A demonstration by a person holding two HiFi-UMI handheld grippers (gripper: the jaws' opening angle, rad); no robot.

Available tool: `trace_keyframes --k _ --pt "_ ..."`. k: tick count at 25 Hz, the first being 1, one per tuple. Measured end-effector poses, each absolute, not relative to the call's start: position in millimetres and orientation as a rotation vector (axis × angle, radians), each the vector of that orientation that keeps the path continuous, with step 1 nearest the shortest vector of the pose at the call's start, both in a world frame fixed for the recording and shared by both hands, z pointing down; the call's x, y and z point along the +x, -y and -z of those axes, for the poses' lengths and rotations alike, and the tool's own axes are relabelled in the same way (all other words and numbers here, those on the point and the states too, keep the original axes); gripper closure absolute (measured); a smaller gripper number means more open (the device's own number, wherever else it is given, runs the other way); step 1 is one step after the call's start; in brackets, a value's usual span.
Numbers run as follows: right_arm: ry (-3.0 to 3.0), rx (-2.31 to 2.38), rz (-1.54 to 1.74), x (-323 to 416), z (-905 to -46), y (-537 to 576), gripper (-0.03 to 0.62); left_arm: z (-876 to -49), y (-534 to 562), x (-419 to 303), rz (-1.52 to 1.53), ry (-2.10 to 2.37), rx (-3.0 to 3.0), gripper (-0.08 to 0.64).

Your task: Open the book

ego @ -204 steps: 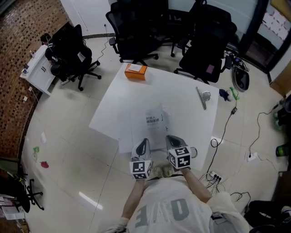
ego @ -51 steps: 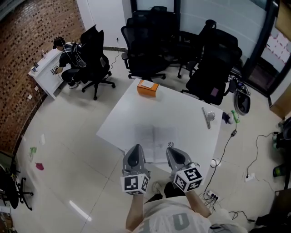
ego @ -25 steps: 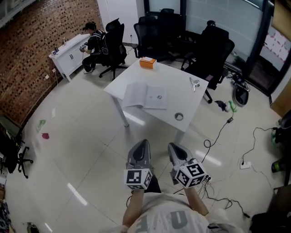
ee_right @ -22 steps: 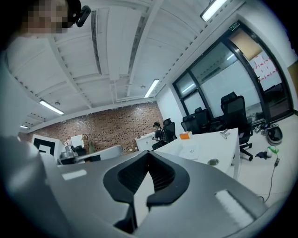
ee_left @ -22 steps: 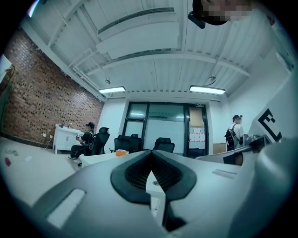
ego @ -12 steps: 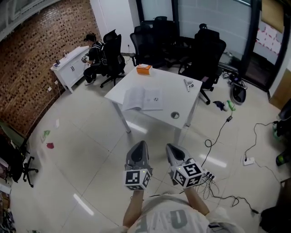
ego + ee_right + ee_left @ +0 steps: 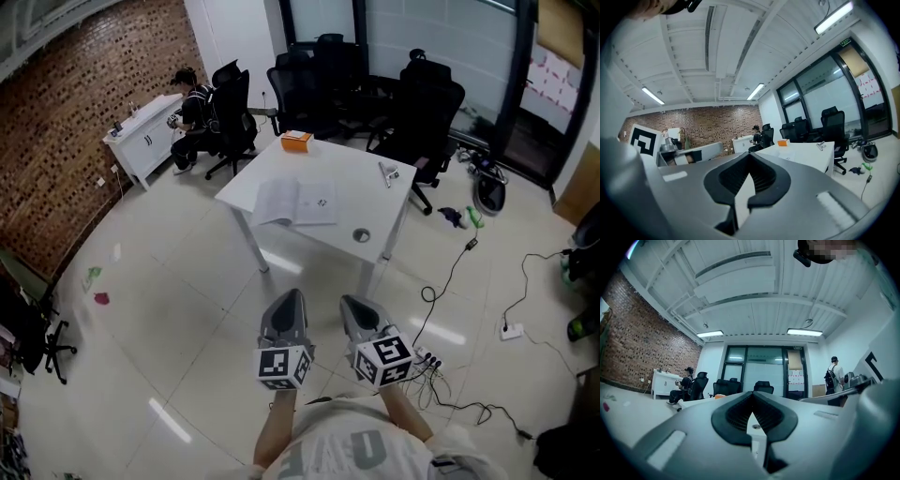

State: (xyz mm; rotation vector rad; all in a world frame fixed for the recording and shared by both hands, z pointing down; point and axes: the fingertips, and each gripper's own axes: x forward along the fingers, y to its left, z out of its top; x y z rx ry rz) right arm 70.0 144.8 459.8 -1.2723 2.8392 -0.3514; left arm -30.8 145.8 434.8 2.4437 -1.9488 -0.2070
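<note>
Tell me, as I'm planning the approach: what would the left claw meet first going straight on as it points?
Probably the white table, near the tape roll; nothing shows before the left claw until then, but depth is unclear.

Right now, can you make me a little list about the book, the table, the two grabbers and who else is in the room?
Book: lying open on the white table
Table: also holds an orange box, a tape roll and a small metal tool
Left gripper: shut, empty, over the floor, away from the table
Right gripper: shut, empty, beside the left one
Other people: a seated person at a white desk by the brick wall; a standing person with a backpack
Chairs: black, behind the table
</note>
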Motion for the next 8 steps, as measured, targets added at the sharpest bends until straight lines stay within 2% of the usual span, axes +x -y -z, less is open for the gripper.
trace_keyframes --k 8 --pt "-2.863 -1.263 0.375 62 -467 -143 0.591 -447 -142 -38 0.18 1.917 2.432 0.541"
